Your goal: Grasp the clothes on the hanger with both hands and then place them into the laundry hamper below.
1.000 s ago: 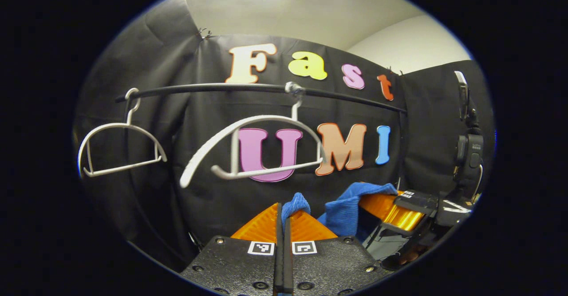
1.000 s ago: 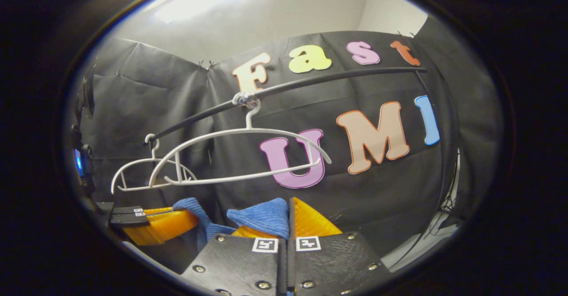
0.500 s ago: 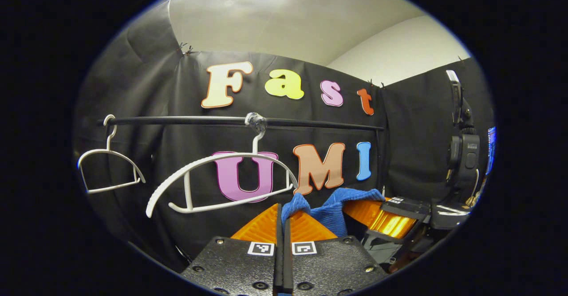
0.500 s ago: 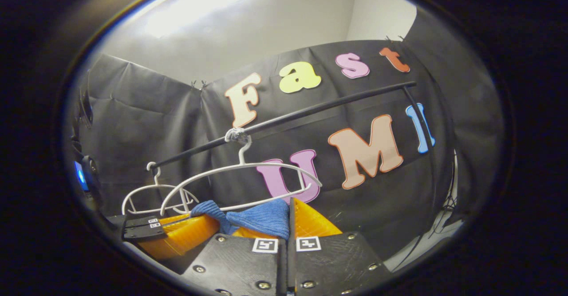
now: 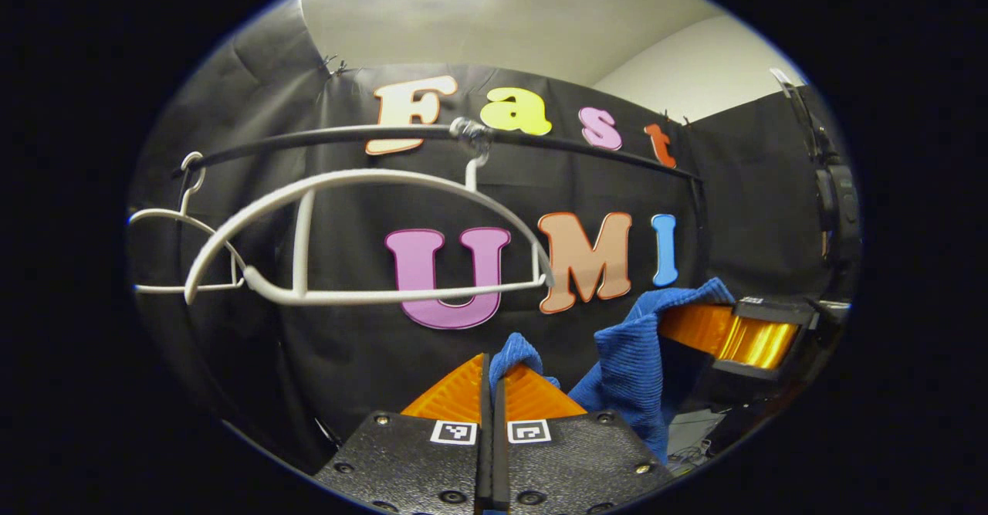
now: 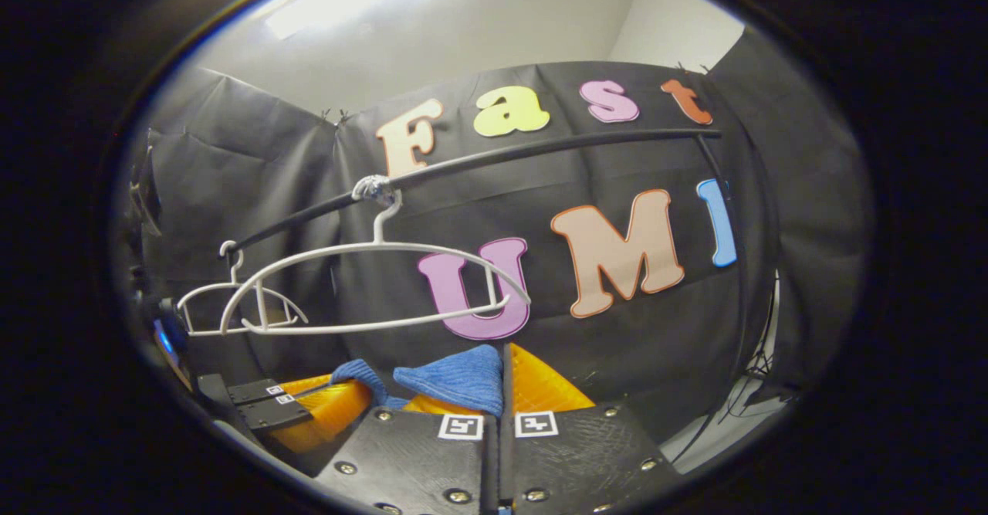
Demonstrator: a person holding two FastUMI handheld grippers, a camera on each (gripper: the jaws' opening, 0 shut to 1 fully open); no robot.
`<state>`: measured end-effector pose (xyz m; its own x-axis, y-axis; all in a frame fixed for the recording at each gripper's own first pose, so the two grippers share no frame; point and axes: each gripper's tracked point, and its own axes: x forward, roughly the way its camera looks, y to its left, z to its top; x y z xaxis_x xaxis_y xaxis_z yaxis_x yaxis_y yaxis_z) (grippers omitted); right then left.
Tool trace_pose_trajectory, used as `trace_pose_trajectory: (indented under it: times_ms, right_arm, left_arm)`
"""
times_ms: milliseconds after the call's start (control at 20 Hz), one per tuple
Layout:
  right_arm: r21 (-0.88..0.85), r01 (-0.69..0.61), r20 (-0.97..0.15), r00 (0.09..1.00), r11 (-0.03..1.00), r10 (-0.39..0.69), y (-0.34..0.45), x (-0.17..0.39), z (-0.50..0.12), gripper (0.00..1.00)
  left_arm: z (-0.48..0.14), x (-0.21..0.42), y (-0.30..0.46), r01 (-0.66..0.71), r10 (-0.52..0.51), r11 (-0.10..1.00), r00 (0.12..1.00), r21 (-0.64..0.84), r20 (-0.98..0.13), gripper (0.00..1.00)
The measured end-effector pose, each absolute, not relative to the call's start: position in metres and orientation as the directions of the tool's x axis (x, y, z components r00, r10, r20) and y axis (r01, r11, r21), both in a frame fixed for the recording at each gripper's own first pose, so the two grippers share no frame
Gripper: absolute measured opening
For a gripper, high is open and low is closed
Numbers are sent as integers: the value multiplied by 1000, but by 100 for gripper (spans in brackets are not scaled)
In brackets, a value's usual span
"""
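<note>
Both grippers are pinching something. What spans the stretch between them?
The blue garment spans it: in the left gripper view it runs from the left gripper across to the right gripper, sagging between them, clear of the white hanger.

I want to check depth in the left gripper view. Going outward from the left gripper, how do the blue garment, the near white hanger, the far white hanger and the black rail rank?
1. blue garment: pinched in the left gripper.
2. near white hanger: ahead, centre-left.
3. black rail and far white hanger, far left: too close to call.
</note>
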<state>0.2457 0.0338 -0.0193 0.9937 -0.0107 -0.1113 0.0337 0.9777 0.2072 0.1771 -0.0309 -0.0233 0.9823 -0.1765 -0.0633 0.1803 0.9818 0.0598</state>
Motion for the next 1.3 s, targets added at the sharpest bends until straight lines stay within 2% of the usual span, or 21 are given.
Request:
trace_pose_trajectory:
  times_ms: [200,250,300,400,900,1100,1300]
  right_arm:
    - [212,20,-135,991,977,9,46,261,-49,1]
    - [228,18,-142,990,974,15,48,265,-60,5]
    - [243,19,-149,989,970,18,50,269,-70,1]
    - [264,21,-170,985,964,25,52,276,-95,1]
    - [318,58,-402,912,946,80,71,269,-273,1]
    - [303,83,-450,891,949,65,69,257,-318,1]
    - [234,116,-467,884,965,7,52,252,-350,1]
  left_arm:
    - [-47,188,-14,156,-154,987,986,37,-58,0]
    - [-54,191,-5,139,-136,989,989,49,-61,0]
    - [-63,192,-1,129,-125,990,990,59,-65,0]
    - [-80,194,6,120,-115,991,991,67,-74,0]
    - [-190,204,43,96,-82,993,980,75,-179,0]
    - [-221,205,49,97,-87,994,977,43,-194,0]
    - [-254,204,52,108,-102,994,973,19,-208,0]
